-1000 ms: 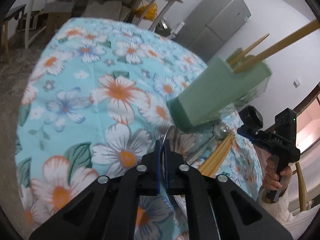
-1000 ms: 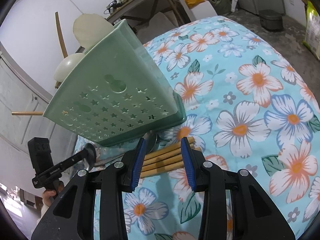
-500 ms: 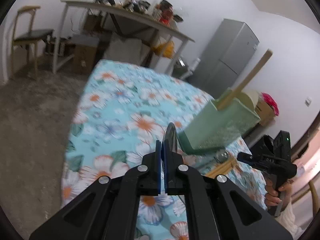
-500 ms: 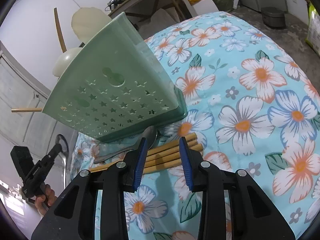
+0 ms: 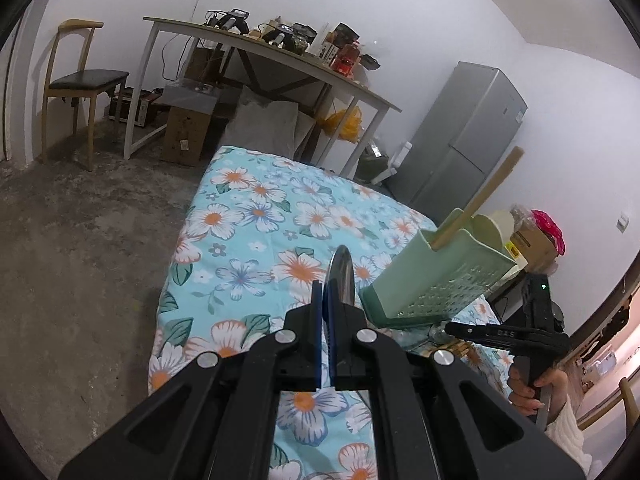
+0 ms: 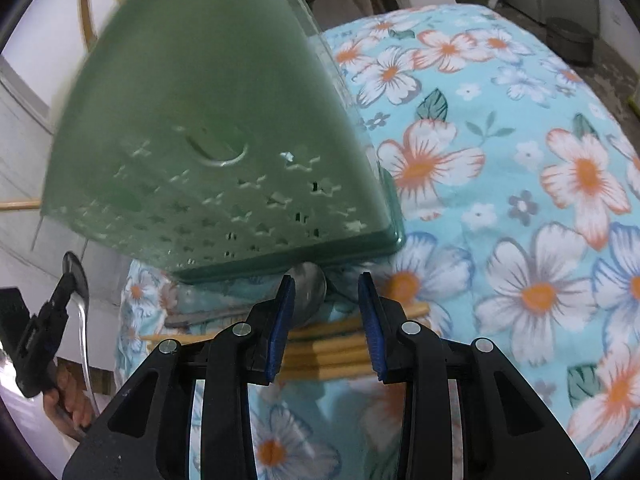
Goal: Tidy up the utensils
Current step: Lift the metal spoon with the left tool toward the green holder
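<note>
My left gripper (image 5: 325, 300) is clamped on a metal spoon (image 5: 341, 276), its bowl standing up above the floral cloth (image 5: 256, 216). To the right stands the green utensil holder (image 5: 436, 276) with a wooden handle (image 5: 480, 200) in it. My right gripper (image 6: 326, 320), stamped with small white letters I can't read, hangs part open over the chopsticks (image 6: 324, 350) at the holder's foot, gripping nothing.

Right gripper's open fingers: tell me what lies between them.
In the right wrist view, the right gripper straddles the wooden chopsticks on the floral cloth, apparently untouched; a metal spoon lies beyond, by the green holder.
</note>
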Available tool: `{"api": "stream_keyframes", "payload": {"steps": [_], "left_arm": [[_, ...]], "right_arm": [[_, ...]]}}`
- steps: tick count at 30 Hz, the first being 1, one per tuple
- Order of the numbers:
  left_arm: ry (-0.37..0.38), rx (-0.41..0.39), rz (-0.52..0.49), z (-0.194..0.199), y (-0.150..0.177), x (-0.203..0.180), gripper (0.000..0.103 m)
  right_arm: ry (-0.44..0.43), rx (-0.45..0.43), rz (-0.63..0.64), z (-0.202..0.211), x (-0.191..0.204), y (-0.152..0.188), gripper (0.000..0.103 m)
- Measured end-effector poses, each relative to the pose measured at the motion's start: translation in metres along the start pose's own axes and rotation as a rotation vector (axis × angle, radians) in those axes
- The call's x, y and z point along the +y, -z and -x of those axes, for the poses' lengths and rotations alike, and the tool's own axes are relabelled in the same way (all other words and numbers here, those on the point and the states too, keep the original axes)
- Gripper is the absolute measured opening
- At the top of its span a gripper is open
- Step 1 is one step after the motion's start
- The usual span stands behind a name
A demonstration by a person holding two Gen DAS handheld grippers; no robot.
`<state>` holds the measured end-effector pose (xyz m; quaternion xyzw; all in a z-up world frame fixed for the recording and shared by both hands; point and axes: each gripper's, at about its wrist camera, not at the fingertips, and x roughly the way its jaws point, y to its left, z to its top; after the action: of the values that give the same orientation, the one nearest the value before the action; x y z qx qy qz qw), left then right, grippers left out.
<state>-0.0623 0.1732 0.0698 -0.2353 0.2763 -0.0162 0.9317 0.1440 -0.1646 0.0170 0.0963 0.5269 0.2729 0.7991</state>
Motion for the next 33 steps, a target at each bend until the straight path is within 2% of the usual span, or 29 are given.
{"api": "stream_keyframes", "payload": {"steps": [2,3,4,6,10,18,24,29,33], "left_arm": [[0.003,-0.005,0.017,0.000,0.000,0.003,0.001],[0.004,-0.005,0.022,0.000,0.000,0.004,0.001],[0.005,-0.007,0.024,0.000,0.001,0.005,0.001],[0.012,-0.007,0.025,0.000,0.002,0.005,0.001],[0.012,-0.006,0.023,0.000,0.002,0.005,0.001],[0.027,-0.053,-0.010,0.012,-0.001,-0.010,0.001],[-0.012,-0.129,-0.075,0.031,-0.004,-0.034,0.001],[-0.080,-0.190,-0.179,0.039,-0.002,-0.057,0.001],[-0.142,-0.191,-0.246,0.029,0.011,-0.070,0.001]], "right_arm": [[-0.027,0.006,-0.021,-0.004,-0.001,-0.002,0.034],[-0.030,0.001,-0.029,-0.004,-0.001,-0.002,0.024],[-0.031,0.006,-0.032,-0.006,-0.002,-0.002,0.009],[-0.020,0.010,-0.040,-0.010,-0.001,-0.001,0.009],[-0.008,-0.047,-0.024,0.006,0.008,0.006,0.005],[0.024,-0.247,0.017,0.087,0.021,0.017,0.001],[0.127,-0.423,0.081,0.151,0.032,0.034,0.001],[0.206,-0.481,0.138,0.178,0.037,0.051,0.001],[0.291,-0.483,0.189,0.169,0.040,0.062,0.001]]}}
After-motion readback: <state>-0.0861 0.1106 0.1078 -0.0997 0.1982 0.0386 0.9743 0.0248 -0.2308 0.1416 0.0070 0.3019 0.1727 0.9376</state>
